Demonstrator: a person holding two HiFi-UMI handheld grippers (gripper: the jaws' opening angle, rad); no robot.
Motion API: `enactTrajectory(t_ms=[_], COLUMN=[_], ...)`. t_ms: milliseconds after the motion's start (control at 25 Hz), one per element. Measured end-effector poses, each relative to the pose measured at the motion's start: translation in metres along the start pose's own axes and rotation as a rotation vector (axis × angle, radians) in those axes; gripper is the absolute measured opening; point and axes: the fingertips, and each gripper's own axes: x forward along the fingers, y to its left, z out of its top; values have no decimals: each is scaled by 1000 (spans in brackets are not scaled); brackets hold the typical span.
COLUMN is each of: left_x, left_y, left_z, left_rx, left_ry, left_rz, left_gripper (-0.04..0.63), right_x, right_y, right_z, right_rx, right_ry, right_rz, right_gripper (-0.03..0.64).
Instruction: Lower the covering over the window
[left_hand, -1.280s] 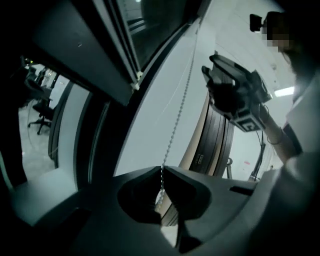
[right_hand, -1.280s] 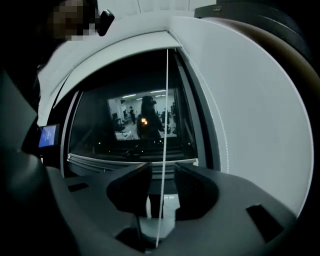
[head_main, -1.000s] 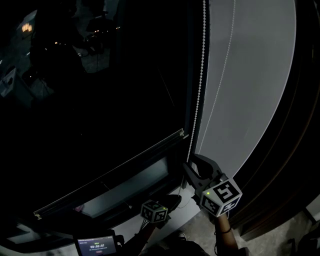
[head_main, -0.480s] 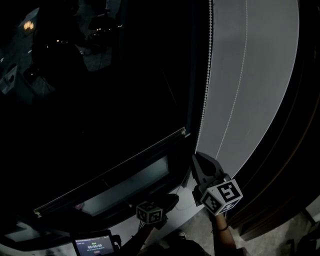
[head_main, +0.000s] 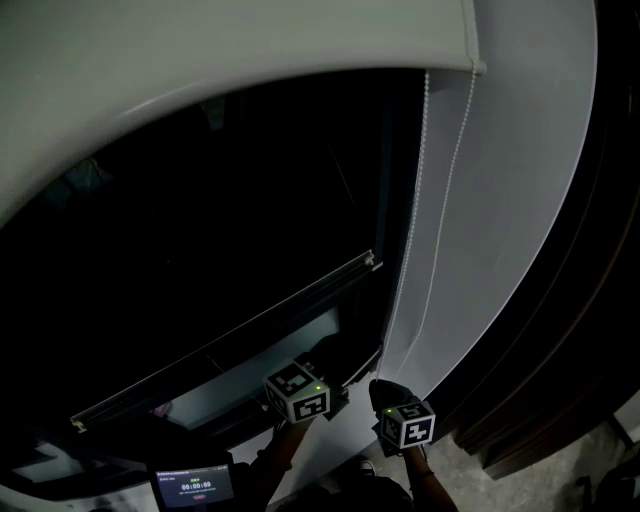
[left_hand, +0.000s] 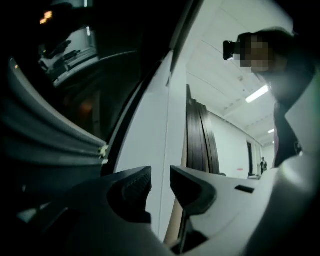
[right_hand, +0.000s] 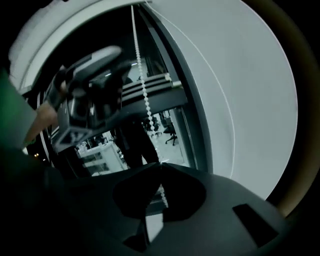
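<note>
A white roller blind (head_main: 200, 90) hangs across the top of the dark window (head_main: 200, 260). Its bead chain (head_main: 416, 200) drops along the window's right edge. My right gripper (head_main: 386, 393) is low, and its jaws have just closed; in the right gripper view (right_hand: 160, 167) they are shut on the bead chain (right_hand: 141, 80). My left gripper (head_main: 330, 392) is beside it to the left. Its jaws have just been opening, and in the left gripper view (left_hand: 161, 175) a narrow gap stands between them with nothing in it. The right gripper view also shows the left gripper (right_hand: 92, 100) raised beside the chain.
A metal bar of the window frame (head_main: 250, 330) crosses low in the window. A pale wall panel (head_main: 510, 200) curves down on the right, with dark wooden strips (head_main: 590, 330) beyond it. A small timer screen (head_main: 195, 490) sits at the bottom edge.
The blind's lower edge has come down into the top of the head view. My right gripper closed on the chain and dropped. My left gripper rose and opened.
</note>
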Motion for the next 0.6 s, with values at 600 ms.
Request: enactTrajectory(t_ms=[600], left_x=[34], left_y=[-13], left_z=[25], left_rx=[131], left_ry=[-16], left_rz=[-65], left_gripper=[8], right_x=[-3], right_y=[6], right_z=[-9], right_rx=[2], right_ry=[36], right_rz=[27], right_gripper=[14])
